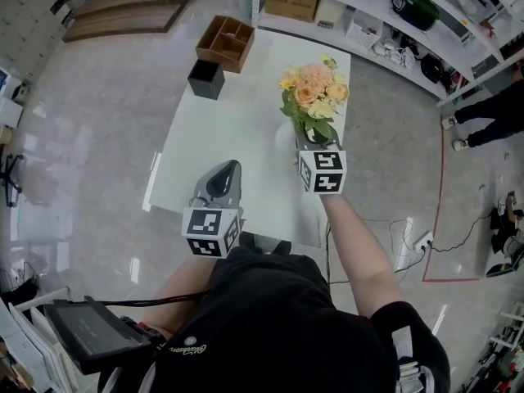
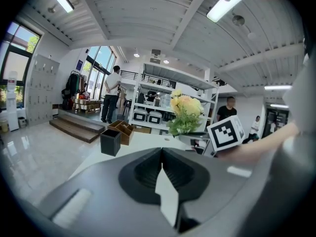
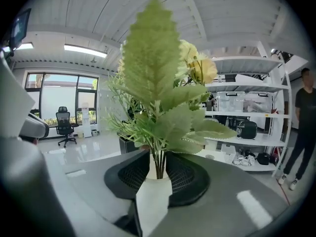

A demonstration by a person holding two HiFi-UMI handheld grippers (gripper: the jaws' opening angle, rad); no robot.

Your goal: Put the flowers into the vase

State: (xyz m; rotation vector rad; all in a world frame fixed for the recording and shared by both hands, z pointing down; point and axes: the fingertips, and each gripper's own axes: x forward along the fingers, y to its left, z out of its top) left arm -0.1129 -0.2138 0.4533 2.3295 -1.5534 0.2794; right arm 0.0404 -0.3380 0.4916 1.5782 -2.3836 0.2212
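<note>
Flowers: the peach and yellow bouquet (image 1: 315, 92) stands upright, its stems dropping into the mouth of the white vase (image 3: 157, 177), with leaves spreading above the rim.
Vase: it stands on the white table (image 1: 237, 137), toward the table's right edge in the head view. There it is mostly hidden under the foliage and the right gripper.
Right gripper: the right gripper (image 3: 157, 163) is level with the vase's mouth with its jaws spread. The stems and the vase rim sit in the gap, and neither pad appears to press on them.
Left gripper: the left gripper (image 2: 162, 157) hovers well to the left of the vase, nearer the person. Its jaws are pressed together on nothing.
Other things: a black square box (image 1: 206, 79) and a brown wooden organizer (image 1: 225, 42) sit beyond the vase and to its left, at the table's far corner, well apart from it.
Done so far: the placing itself looks complete, since the stems are inside the vase and the bouquet seems to stand on its own.
Left to do: judging by the slack grip, what remains is to draw the right gripper back from the vase without catching a leaf or nudging the vase.
Risk: the low leaves hang close over the jaws, so a hasty pull could tilt the bouquet or tip the vase.
</note>
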